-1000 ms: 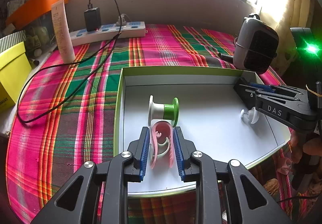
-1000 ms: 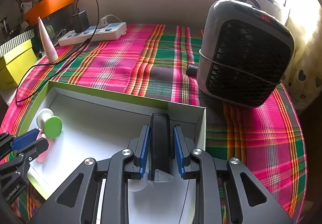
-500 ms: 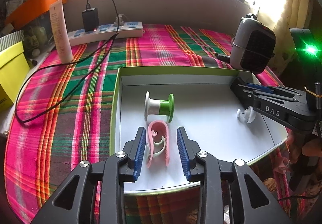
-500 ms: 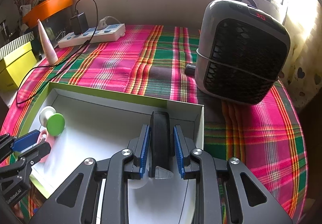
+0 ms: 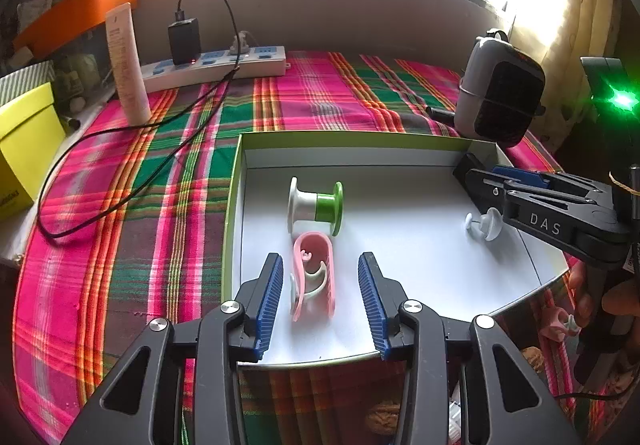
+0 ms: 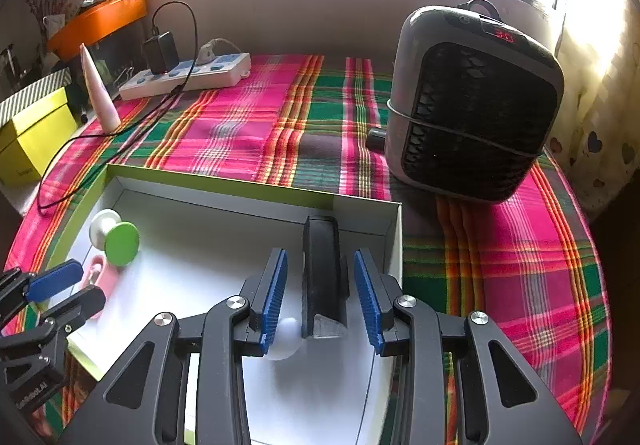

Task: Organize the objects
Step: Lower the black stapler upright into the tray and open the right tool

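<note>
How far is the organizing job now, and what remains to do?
Four items already lie in the green-rimmed box: the white-and-green spool, the pink clip, a small white spool and a black block. Nothing is in hand: the left gripper and the right gripper are both open around the clip and block. Possibly left: a pink item outside the box.

The left wrist view sits low and close behind the left tool (image 5: pixel 319 299), looking forward and slightly down into the shallow box (image 5: pixel 236 181) from its near edge, with the window wall across the top of the frame and the right tool (image 5: pixel 520 197) entering at middle right. The right wrist view rides just behind the right tool (image 6: pixel 320 293) over the box's (image 6: pixel 394 229) right end, facing the same wall. Both share the green-and-white spool (image 5: pixel 316 207) (image 6: pixel 114 239), the power strip (image 5: pixel 216 65) (image 6: pixel 188 75) and the heater (image 5: pixel 500 97) (image 6: pixel 472 105).
</note>
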The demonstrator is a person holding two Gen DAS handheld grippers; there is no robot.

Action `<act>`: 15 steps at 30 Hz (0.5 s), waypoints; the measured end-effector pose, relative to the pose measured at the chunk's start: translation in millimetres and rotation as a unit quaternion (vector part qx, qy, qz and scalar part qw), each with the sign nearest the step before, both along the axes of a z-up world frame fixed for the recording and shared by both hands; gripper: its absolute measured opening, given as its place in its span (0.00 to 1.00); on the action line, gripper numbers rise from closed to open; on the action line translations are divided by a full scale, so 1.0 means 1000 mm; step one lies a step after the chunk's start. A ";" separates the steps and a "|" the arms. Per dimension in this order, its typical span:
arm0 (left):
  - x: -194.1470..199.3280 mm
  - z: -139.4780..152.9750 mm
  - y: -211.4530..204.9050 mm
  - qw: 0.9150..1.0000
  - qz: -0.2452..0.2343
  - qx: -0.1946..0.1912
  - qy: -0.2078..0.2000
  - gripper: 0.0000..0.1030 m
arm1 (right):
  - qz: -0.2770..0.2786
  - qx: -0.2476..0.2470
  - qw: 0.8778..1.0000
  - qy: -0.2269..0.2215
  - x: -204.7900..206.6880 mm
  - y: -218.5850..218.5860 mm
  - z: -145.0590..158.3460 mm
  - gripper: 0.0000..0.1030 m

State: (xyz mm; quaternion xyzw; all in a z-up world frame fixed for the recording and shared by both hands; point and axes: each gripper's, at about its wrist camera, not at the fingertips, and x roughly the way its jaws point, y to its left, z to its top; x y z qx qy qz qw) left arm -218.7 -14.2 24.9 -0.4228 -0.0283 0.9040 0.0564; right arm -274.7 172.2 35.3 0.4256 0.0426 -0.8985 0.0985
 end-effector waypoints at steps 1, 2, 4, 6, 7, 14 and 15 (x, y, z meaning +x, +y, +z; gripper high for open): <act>0.001 0.001 0.000 1.000 0.000 0.000 0.001 0.37 | -0.001 0.000 1.000 0.002 0.001 0.000 0.001 0.35; 0.003 0.002 0.000 1.000 0.000 -0.001 0.002 0.37 | -0.001 0.000 1.000 0.002 0.002 -0.001 0.001 0.35; 0.004 0.002 0.000 1.000 0.000 -0.001 0.004 0.37 | -0.002 0.000 1.000 0.005 0.004 -0.001 0.002 0.35; 0.007 0.004 0.000 1.000 0.003 -0.001 0.007 0.37 | -0.002 -0.001 1.000 0.009 0.007 0.000 0.003 0.35; 0.008 0.004 0.000 1.000 0.003 -0.002 0.008 0.37 | -0.003 -0.002 1.000 0.010 0.008 0.000 0.004 0.35; 0.019 0.012 0.003 1.000 0.003 -0.005 0.020 0.38 | -0.008 -0.008 1.000 0.020 0.022 0.003 0.010 0.35; 0.021 0.013 0.002 1.000 0.003 -0.003 0.020 0.38 | -0.009 -0.009 1.000 0.021 0.024 0.003 0.010 0.35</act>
